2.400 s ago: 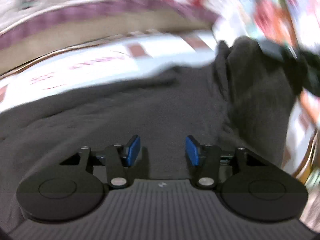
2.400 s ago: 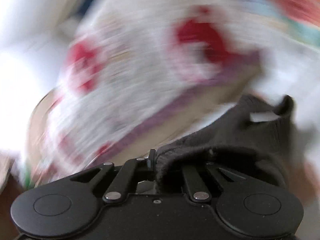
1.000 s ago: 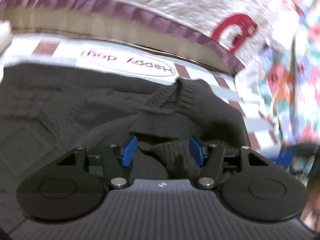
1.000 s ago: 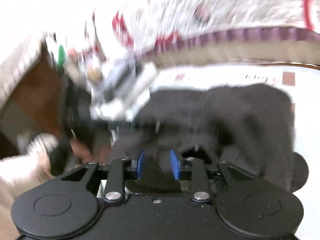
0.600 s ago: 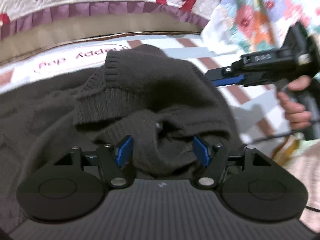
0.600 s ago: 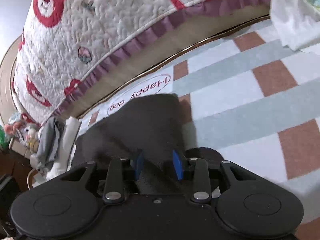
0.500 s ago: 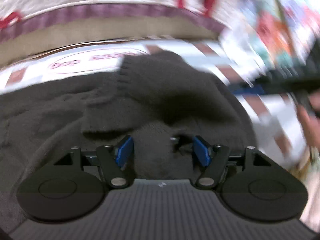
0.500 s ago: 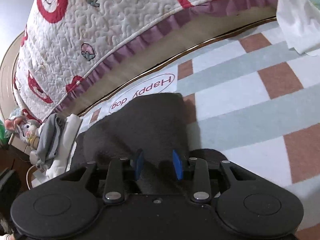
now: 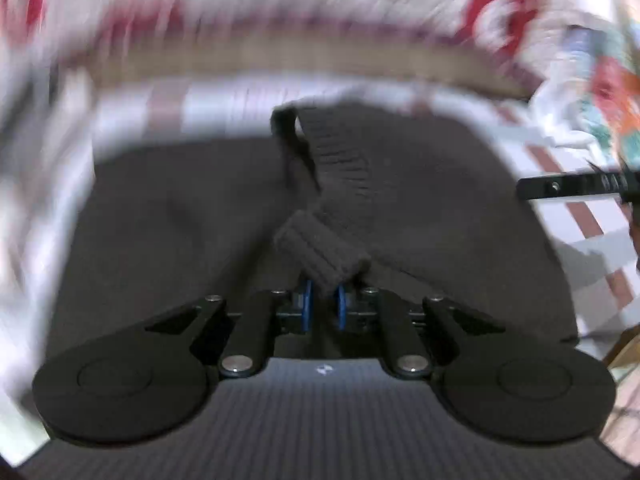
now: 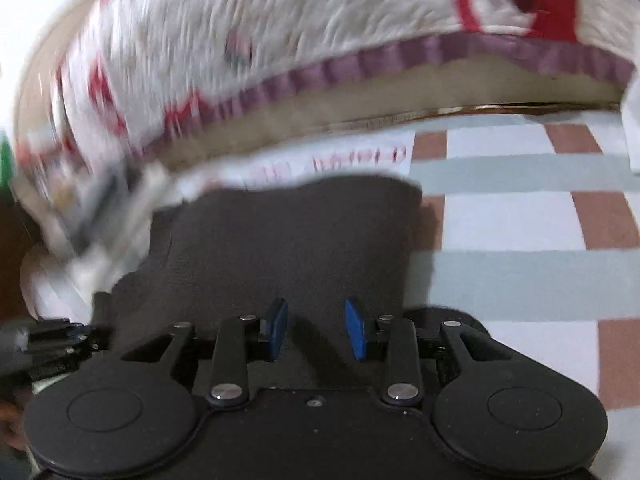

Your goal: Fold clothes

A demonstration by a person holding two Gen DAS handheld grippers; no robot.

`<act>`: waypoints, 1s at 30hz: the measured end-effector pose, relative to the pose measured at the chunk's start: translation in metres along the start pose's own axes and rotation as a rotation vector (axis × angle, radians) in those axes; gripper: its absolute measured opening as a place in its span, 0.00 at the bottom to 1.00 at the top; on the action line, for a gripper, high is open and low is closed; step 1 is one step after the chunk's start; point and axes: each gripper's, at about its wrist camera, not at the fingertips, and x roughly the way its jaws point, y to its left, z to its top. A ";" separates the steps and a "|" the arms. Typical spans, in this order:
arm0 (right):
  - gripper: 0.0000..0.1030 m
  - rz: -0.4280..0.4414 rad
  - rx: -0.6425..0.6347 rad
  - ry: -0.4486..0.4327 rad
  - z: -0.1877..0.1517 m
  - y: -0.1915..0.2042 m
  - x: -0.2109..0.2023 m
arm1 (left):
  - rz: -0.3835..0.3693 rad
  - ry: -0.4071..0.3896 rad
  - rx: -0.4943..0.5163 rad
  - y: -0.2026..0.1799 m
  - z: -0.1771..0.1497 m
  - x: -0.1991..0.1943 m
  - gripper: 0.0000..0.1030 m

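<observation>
Now, left gripper just closed, pinching ribbed cuff of dark knit sweater, right gripper w/ jaws apart, empty, over sweater on checked mat.

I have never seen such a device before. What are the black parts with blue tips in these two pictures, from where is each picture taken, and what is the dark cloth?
There is no robot arm here. A person holds a two-finger gripper in each hand, and a camera on each gripper looks forward along its fingers. One picture comes from the left gripper, the other from the right gripper. The black parts are the fingers; the blue tips are their pads.

The dark cloth is a knitted sweater lying on a checked mat beside a quilted bed cover. The left gripper's jaws have just closed on a ribbed cuff of the sweater. The right gripper is open over the sweater and holds nothing.
</observation>
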 end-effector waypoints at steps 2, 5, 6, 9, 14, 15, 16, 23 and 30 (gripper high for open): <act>0.38 -0.060 -0.094 -0.003 -0.004 0.013 0.002 | -0.031 0.067 -0.098 0.015 -0.006 0.013 0.10; 0.38 -0.028 -0.134 -0.049 -0.005 0.023 -0.009 | -0.034 0.041 -0.097 0.022 0.003 0.005 0.10; 0.38 0.001 -0.134 -0.067 -0.004 0.025 -0.012 | -0.039 0.031 -0.098 0.024 0.007 0.002 0.10; 0.37 0.070 -0.191 -0.046 -0.009 0.039 -0.007 | -0.097 0.003 -0.129 0.025 0.016 -0.007 0.18; 0.39 0.026 -0.445 0.137 -0.039 0.070 0.022 | -0.190 -0.076 -0.006 -0.006 0.024 -0.014 0.38; 0.39 0.033 -0.445 0.148 -0.039 0.070 0.019 | -0.211 -0.087 0.035 -0.016 0.024 -0.013 0.39; 0.39 0.040 -0.446 0.158 -0.039 0.071 0.015 | -0.233 -0.081 0.069 -0.025 0.023 -0.009 0.40; 0.38 0.042 -0.488 0.234 -0.048 0.073 0.005 | -0.123 0.088 0.246 -0.070 -0.009 0.037 0.40; 0.38 0.035 -0.438 0.162 -0.039 0.079 -0.007 | -0.121 0.069 0.089 -0.027 0.010 0.007 0.42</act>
